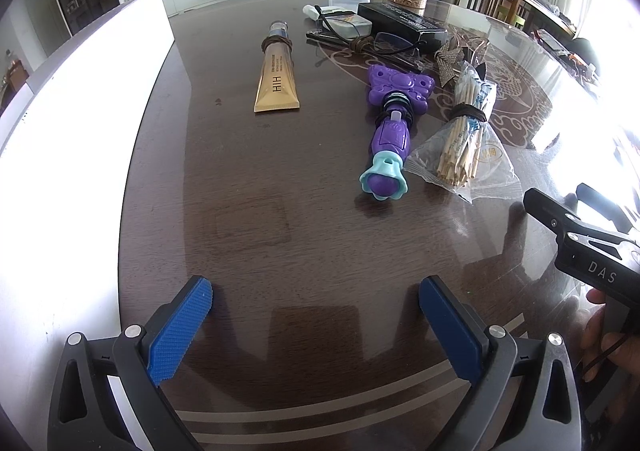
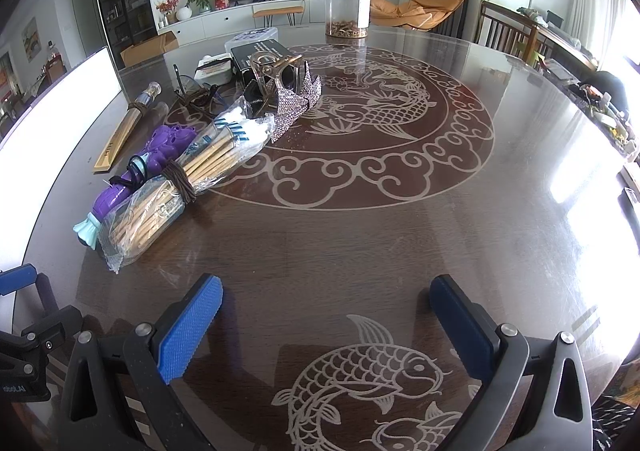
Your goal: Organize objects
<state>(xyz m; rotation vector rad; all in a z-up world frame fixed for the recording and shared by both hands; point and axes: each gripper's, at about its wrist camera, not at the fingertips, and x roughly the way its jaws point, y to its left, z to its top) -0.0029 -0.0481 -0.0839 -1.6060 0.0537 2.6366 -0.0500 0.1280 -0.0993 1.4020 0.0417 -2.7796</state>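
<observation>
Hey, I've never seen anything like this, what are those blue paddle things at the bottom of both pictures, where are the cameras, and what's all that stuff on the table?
Those blue paddles are the fingers of two hand-held grippers; a person holds one in each hand, no robot arm. Each picture comes from a fisheye camera on a gripper, looking forward along its fingers. The left gripper and the right gripper are both open and hold nothing. Below them is a dark glass-topped table with fish patterns. On it lie a gold tube, a purple toy wand, a bag of wooden sticks, all with dark bands around them, plus glasses, a sparkly bow clip and a clear jar.
</observation>
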